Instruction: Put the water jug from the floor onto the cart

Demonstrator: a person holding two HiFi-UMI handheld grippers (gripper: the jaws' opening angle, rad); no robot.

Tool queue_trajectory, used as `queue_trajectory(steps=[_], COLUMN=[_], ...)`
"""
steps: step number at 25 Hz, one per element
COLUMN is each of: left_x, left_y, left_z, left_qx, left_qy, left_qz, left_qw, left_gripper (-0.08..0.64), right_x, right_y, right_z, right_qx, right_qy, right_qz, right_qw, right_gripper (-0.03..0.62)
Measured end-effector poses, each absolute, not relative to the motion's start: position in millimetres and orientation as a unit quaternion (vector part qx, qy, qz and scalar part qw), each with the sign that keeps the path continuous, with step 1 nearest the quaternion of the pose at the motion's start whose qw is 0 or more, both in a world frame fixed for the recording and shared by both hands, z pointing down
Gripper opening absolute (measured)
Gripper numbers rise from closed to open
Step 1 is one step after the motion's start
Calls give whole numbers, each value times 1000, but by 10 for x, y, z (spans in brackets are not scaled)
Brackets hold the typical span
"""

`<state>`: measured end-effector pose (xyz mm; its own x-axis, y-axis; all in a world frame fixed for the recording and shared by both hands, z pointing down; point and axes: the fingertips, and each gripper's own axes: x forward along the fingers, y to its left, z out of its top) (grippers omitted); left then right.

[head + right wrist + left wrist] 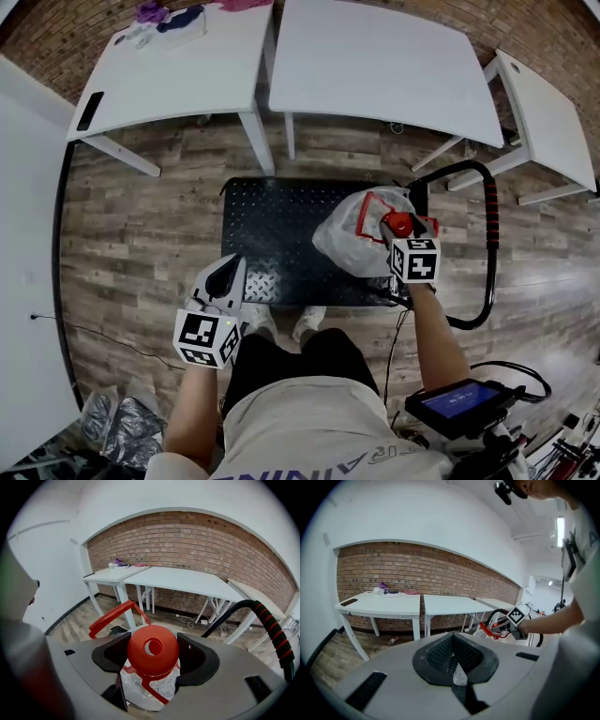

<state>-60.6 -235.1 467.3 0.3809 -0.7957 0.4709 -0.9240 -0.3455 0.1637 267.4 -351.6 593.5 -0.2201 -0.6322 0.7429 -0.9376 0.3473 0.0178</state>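
On the right half of the black cart (272, 225) deck the water jug (349, 234) was seen, its body clear and its red handle raised. Its red cap (153, 649) was gripped between the widely spread jaws of the right gripper (398, 228), with a pad pressed to each side. Whether the jug's base rested on the deck could not be told. The base was covered by the gripper body in the right gripper view and was hard to make out in the head view. The cart's near right corner was hidden behind the marker cube and forearm.

The left gripper (223, 279) was held over the floor (141, 234) just off the cart's near left corner. Its jaws were closed together with nothing held. A small pale sliver at their seam could not be identified.

Open deck was seen left of the jug. The cart handle (489, 234) was placed just right of the jug. Two white tables (375, 61) were set just beyond the far edge, and a third was cut off at the right.
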Motion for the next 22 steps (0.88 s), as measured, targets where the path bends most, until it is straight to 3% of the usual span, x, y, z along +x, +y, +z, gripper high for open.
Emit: queue_trajectory(steps=[10,22], left_x=[-931,-731], left_y=[-2193,-2067], left_z=[4895,5018], left_qx=[770,774], left_qy=[-565,-546], left_qz=[175,209], left_qw=[237,243], left_gripper=[0,0], right_x=[2948,3127], right_y=[-4282,-4787], right_z=[6430,6867], right_qx=[542,570], right_qy=[-727,-694], right_qz=[232,265], right_qw=[352,351], right_gripper=[311,311])
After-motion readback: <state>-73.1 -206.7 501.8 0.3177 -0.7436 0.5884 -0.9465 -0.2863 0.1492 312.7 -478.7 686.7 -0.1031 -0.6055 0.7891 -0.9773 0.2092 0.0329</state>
